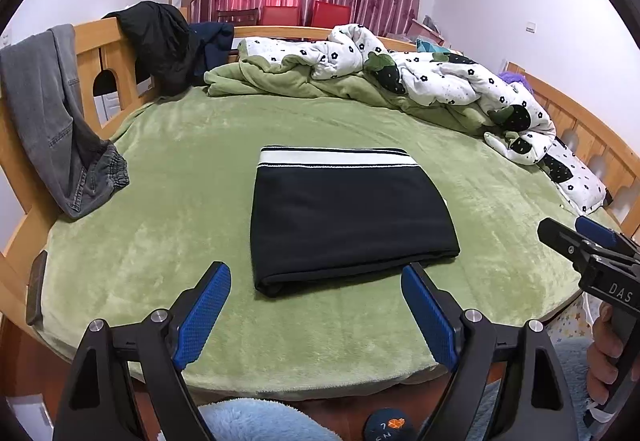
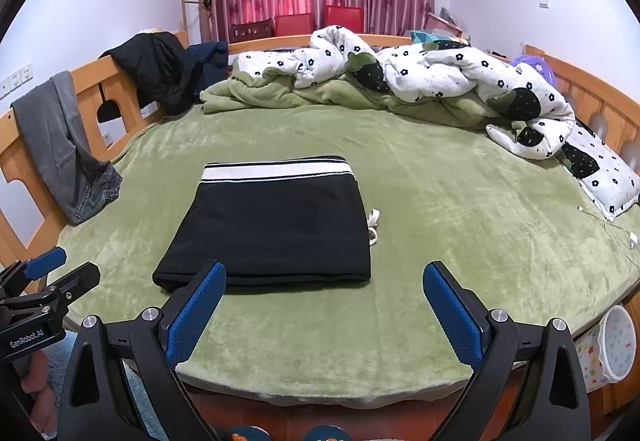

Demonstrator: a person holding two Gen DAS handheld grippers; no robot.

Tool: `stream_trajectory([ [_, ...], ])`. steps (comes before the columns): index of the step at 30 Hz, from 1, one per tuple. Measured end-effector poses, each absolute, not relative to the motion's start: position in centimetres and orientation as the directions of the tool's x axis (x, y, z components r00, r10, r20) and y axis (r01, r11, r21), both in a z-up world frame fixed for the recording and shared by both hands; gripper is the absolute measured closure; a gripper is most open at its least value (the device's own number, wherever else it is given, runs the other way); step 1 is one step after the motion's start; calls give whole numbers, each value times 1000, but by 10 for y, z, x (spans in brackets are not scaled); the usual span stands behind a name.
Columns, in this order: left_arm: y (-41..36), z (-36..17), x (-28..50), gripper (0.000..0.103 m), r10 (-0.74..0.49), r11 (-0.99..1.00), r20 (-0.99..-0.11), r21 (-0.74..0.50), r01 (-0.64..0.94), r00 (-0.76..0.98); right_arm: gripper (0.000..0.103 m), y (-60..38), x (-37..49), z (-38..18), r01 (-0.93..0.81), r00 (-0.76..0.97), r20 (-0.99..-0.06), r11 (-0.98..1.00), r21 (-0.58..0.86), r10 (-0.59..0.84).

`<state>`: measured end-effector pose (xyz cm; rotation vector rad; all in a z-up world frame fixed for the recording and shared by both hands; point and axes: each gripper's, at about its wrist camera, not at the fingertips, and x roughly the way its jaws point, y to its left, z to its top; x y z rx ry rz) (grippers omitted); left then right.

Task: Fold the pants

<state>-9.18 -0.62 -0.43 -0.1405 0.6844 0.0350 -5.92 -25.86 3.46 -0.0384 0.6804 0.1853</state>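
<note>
The black pants [image 1: 348, 221] lie folded into a flat rectangle on the green bed cover [image 1: 168, 177], their black-and-white striped waistband at the far edge. They also show in the right wrist view [image 2: 272, 225], with a white drawstring [image 2: 373, 225] poking out at the right side. My left gripper [image 1: 316, 277] is open and empty, just in front of the near folded edge. My right gripper [image 2: 324, 277] is open and empty, in front of the pants' near right corner. Each gripper shows in the other's view: the right one [image 1: 576, 237], the left one [image 2: 60, 269].
A crumpled white flowered quilt [image 1: 432, 81] and green blanket lie along the far and right side of the bed. Grey jeans [image 1: 52, 121] and a black jacket [image 1: 160, 37] hang on the wooden bed rail at left. A charging cable [image 2: 616, 229] lies at right.
</note>
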Motion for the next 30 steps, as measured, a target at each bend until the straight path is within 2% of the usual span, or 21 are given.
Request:
stream_trajectory([
  [30, 6, -7, -89, 17, -9, 986, -639, -133, -99, 769, 5, -253, -63, 35, -191, 760, -631, 982, 12, 155],
])
